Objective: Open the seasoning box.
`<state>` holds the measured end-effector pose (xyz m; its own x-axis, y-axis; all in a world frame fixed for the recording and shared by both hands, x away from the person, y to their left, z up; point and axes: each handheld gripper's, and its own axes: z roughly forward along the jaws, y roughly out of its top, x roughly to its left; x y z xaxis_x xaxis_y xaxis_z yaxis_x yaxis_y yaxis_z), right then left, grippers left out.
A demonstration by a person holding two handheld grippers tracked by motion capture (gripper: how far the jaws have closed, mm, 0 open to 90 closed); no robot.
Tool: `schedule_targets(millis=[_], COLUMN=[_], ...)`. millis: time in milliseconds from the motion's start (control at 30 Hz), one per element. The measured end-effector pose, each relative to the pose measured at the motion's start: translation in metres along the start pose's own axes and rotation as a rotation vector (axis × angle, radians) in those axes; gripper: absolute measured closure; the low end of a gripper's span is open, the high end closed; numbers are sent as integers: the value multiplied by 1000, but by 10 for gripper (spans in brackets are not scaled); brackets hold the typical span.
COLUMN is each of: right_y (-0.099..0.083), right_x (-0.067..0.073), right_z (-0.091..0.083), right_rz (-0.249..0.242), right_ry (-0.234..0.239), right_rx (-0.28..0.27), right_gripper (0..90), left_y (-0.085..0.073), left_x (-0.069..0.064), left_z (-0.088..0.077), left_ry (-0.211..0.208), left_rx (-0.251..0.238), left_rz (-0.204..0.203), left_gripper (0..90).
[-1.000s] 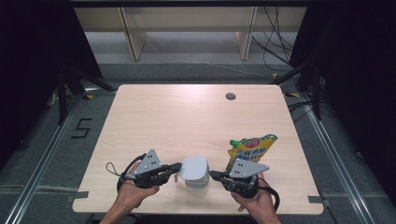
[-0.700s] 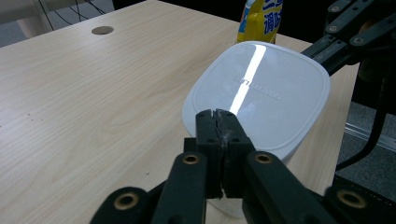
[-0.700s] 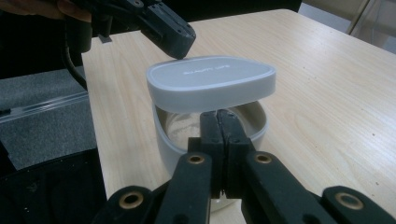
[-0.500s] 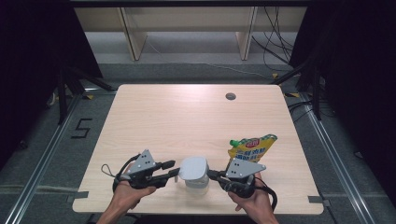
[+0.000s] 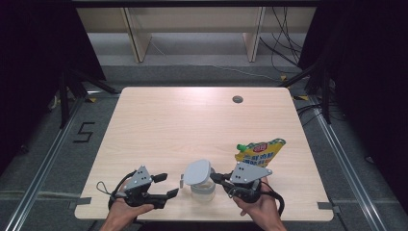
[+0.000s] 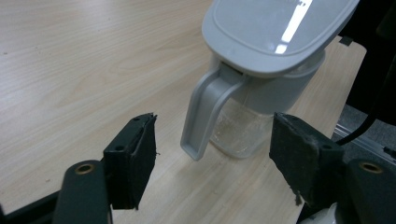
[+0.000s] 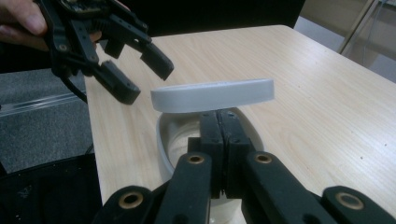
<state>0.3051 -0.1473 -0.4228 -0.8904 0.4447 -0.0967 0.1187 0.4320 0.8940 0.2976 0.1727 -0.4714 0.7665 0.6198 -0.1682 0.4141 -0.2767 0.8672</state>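
Near the front edge of the pale wooden table stands a small clear plastic pitcher with a light grey handle and a light grey hinged lid, and that lid is tipped up off the rim. The right gripper has its jaws pressed flat together at the pitcher's rim, under the raised lid. Seen along the right gripper view, the two black jaws meet with no gap, their tips at the edge of the opening, and I cannot tell whether they pinch the lip or only prop the lid.

The left gripper sits just beside the pitcher on the handle side. Its jaws have just been opening, they stand wide apart, and nothing lies between the pads. The handle hangs ahead of them, untouched.

A yellow and green pouch with a red spout cap lies behind the right hand, close to the pitcher.

To my eye the step is getting the pitcher steadied with the lid up, ready for filling. Done well, the left jaws would slide level around the handle, centred, and close before anything lifts. The right should hold quiet meanwhile, since a nudge could drop the lid or tip the light pitcher.
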Motion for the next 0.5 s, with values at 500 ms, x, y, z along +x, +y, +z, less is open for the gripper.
schedule_targets(millis=[500], right_y=[12], right_x=[2], right_z=[5], right_rz=[-25], right_ry=[10], right_rx=[-4], right_gripper=[900], left_y=[-11], left_x=[4], left_z=[2], left_ry=[36], left_rx=[44], left_rz=[7], left_gripper=[254])
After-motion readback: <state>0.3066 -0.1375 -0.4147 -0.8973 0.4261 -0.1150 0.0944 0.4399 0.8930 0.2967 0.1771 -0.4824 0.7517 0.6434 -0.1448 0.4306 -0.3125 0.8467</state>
